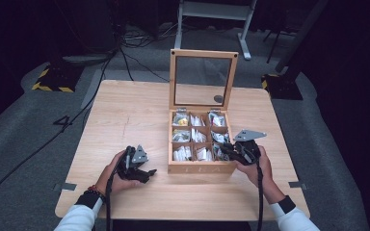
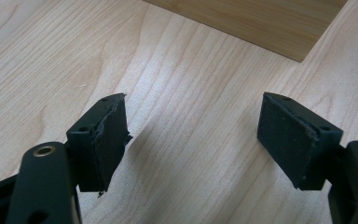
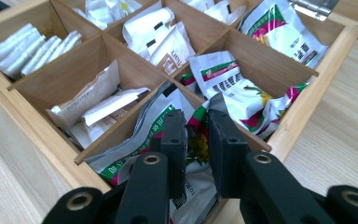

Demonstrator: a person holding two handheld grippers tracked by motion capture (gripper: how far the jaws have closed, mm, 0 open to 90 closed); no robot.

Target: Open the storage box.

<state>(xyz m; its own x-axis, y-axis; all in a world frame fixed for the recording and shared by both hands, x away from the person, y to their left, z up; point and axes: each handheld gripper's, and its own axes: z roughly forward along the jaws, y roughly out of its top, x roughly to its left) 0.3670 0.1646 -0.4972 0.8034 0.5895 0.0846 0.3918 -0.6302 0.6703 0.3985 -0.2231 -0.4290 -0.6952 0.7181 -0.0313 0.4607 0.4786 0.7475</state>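
While resting low on the table (image 1: 125, 110) left of the box (image 1: 200, 168), left gripper (image 2: 193, 140) spread wide, empty; right gripper (image 3: 197, 140), reaching into the box's near right compartment, nearly closed on a sachet (image 3: 140, 140).

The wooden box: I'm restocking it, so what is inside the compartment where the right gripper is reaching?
Green-and-white printed sachets fill that wooden box compartment, one between the right gripper jaws. Whatever lies beneath them is covered.

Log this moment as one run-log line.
left gripper: open, over table | right gripper: jaws around green-and-white packet in wooden box, grip unclear | lid: up
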